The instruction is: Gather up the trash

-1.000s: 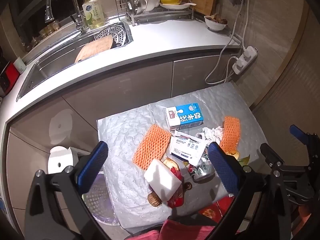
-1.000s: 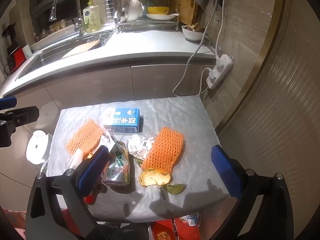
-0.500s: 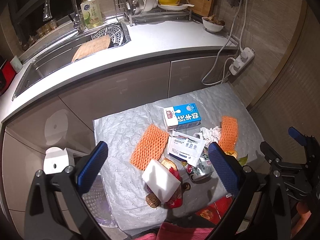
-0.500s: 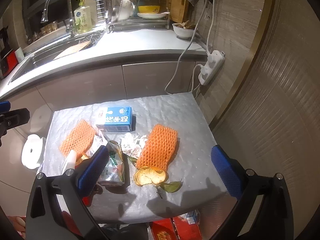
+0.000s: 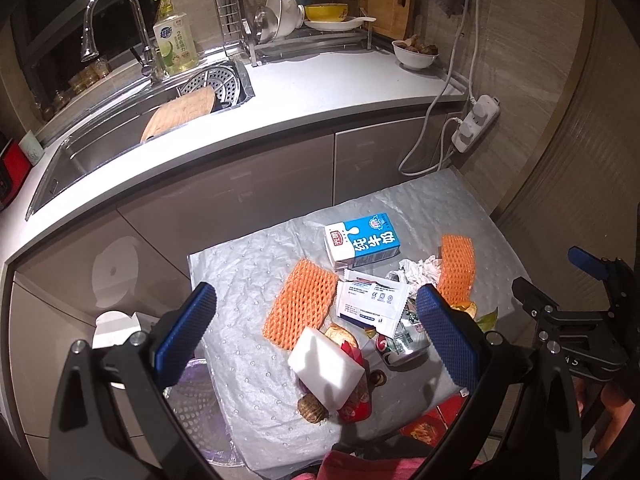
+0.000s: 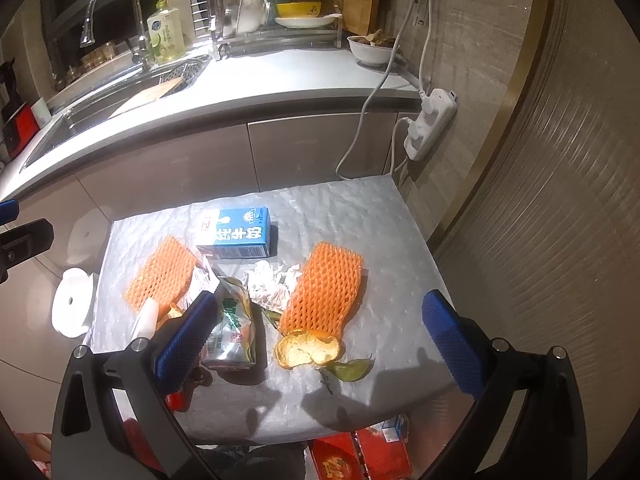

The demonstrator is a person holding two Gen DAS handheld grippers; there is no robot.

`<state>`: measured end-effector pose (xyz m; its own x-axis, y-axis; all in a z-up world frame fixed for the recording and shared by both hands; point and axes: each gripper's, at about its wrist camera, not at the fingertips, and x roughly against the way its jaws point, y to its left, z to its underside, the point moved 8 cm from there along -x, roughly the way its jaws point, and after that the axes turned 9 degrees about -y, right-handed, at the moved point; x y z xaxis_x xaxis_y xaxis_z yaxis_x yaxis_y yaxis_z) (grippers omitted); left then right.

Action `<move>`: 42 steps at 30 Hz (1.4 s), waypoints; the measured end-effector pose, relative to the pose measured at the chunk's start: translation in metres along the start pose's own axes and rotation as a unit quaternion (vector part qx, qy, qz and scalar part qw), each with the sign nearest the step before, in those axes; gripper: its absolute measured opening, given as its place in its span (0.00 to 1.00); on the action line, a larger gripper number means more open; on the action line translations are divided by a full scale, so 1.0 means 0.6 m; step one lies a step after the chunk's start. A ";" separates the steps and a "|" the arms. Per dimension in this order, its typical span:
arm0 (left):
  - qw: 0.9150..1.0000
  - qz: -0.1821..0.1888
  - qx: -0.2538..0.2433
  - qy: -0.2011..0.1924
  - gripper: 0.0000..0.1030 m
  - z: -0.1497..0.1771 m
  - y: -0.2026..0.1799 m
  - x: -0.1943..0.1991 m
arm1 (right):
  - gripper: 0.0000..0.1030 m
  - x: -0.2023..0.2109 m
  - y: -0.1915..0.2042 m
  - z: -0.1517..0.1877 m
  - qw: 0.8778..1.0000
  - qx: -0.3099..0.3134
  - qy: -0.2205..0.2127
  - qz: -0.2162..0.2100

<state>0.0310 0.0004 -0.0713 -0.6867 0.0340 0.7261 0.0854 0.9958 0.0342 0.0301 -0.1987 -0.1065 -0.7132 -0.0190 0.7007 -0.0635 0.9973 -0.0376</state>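
Note:
Trash lies scattered on a small table under a silver sheet (image 5: 248,296). A blue milk carton (image 5: 362,242) lies flat at the back, with two orange foam nets (image 5: 300,304) (image 6: 324,292) on either side. A white packet (image 5: 372,300), crumpled paper (image 6: 272,284), a crushed can (image 6: 230,336), a white sponge block (image 5: 326,368) and orange peel (image 6: 308,348) lie nearer. My left gripper (image 5: 316,340) hovers open above the near pile. My right gripper (image 6: 320,340) hangs open over the peel. Both hold nothing.
Behind the table runs a kitchen counter (image 5: 320,88) with a sink (image 5: 120,140), dish rack (image 5: 304,20) and a hanging power strip (image 6: 430,124). A white bin lid (image 6: 72,308) sits on the floor at the left. Red boxes (image 6: 360,456) lie under the table's front edge.
Both grippers have drawn back and up slightly, so the table looks smaller and farther. Nothing on the table has moved.

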 end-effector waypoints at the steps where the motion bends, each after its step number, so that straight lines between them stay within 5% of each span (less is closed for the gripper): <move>1: 1.000 0.000 0.001 0.001 0.93 0.000 0.001 -0.001 | 0.98 -0.001 0.000 -0.001 1.000 0.000 0.001 0.001; 20: 1.000 0.001 0.014 0.009 0.93 0.009 0.008 -0.006 | 0.98 -0.004 -0.004 -0.002 1.000 0.002 0.001 0.003; 42: 0.999 0.008 0.005 -0.044 0.93 -0.010 -0.003 0.005 | 0.98 0.009 -0.010 -0.014 0.999 -0.006 -0.030 -0.008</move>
<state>0.0329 -0.0018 -0.0650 -0.7462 0.0576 0.6632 0.0908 0.9957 0.0157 0.0325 -0.2044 -0.0963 -0.7532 -0.0396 0.6566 -0.0674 0.9976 -0.0171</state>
